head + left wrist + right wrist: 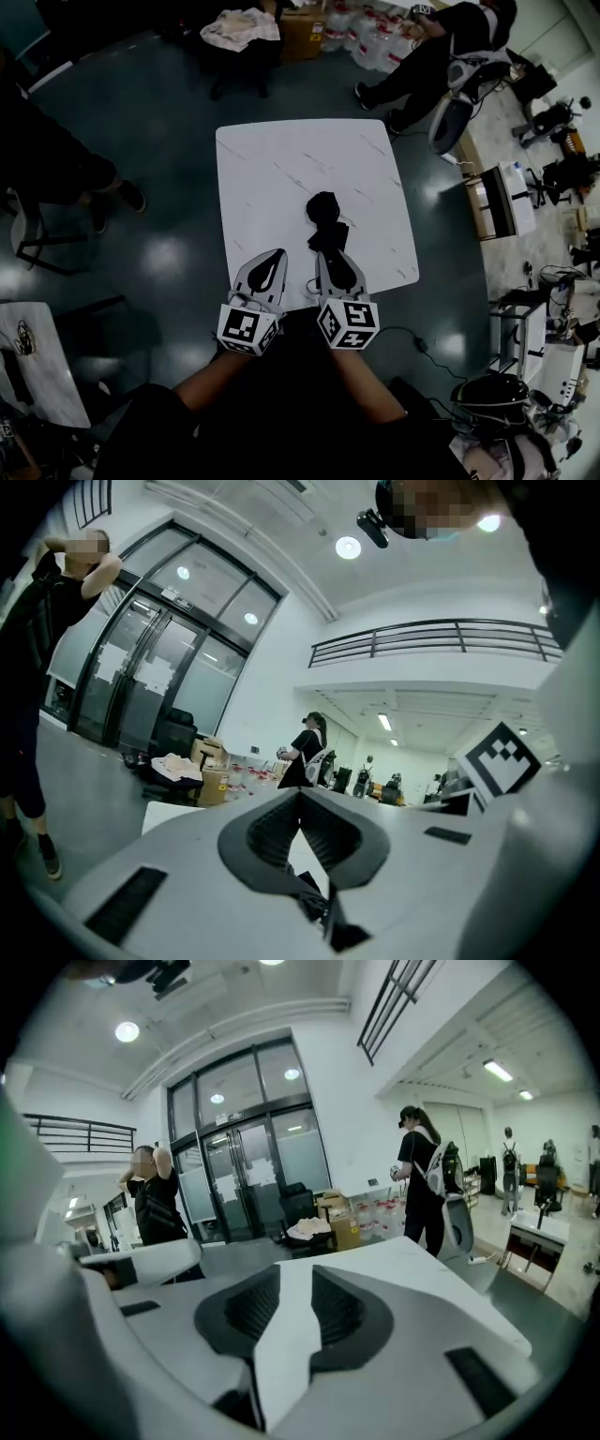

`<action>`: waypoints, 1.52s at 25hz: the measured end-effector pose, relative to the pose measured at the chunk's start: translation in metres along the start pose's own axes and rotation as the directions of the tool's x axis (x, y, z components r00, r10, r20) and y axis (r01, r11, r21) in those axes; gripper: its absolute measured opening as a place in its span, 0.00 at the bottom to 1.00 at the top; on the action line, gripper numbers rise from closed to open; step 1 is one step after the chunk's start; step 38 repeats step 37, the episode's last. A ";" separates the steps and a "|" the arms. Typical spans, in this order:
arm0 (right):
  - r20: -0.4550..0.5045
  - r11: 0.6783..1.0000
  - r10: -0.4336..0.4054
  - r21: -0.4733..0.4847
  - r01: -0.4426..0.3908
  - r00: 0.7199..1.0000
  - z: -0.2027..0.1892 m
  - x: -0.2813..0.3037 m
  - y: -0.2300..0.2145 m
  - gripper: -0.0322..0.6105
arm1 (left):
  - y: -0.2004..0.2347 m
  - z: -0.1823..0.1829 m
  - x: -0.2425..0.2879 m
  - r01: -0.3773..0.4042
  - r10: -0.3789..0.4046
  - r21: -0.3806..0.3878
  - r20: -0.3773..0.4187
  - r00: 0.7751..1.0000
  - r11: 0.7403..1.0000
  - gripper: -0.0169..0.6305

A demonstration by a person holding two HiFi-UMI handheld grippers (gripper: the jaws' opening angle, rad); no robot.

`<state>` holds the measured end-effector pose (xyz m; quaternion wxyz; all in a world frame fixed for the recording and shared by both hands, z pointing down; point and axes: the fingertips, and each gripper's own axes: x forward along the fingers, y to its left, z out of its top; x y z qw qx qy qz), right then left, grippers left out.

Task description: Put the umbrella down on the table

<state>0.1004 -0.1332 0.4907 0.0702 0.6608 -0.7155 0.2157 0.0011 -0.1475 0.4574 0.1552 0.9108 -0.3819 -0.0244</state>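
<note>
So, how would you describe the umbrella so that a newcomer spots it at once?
Find the white table in the middle of the head view. The umbrella lies on it, right of centre, just ahead of the right gripper. It is the only loose thing on the top: a black, folded, crumpled bundle against plain white.

Open-plan lab hall, half office and half workshop.

A lone white bench point(281, 169) stands on a dark glossy floor point(169, 253). Toward 12 o'clock are tall glass doors point(244, 1166), with a cardboard box point(302, 37) and packs of bottles point(375, 42) heaped before them. Desks point(511, 192) crowded with gear line 3 o'clock, a railed mezzanine point(431, 635) runs overhead, and people point(422, 56) stand about.
</note>
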 end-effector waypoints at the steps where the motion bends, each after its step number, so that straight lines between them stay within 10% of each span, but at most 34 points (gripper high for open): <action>1: 0.029 1.000 -0.003 -0.018 0.004 1.000 0.007 -0.009 0.004 0.20 | -0.005 0.000 -0.002 0.013 -0.013 -0.002 -0.001 1.000 1.000 0.04; 14: 0.208 0.990 0.035 -0.143 -0.005 0.978 0.013 -0.075 0.059 0.08 | -0.043 0.000 -0.028 0.107 -0.109 0.058 0.020 0.994 0.993 0.04; 38: 0.216 0.963 0.013 -0.267 0.046 0.976 0.024 -0.049 0.075 0.08 | -0.041 0.018 -0.024 0.123 -0.132 0.223 0.028 0.991 0.967 0.04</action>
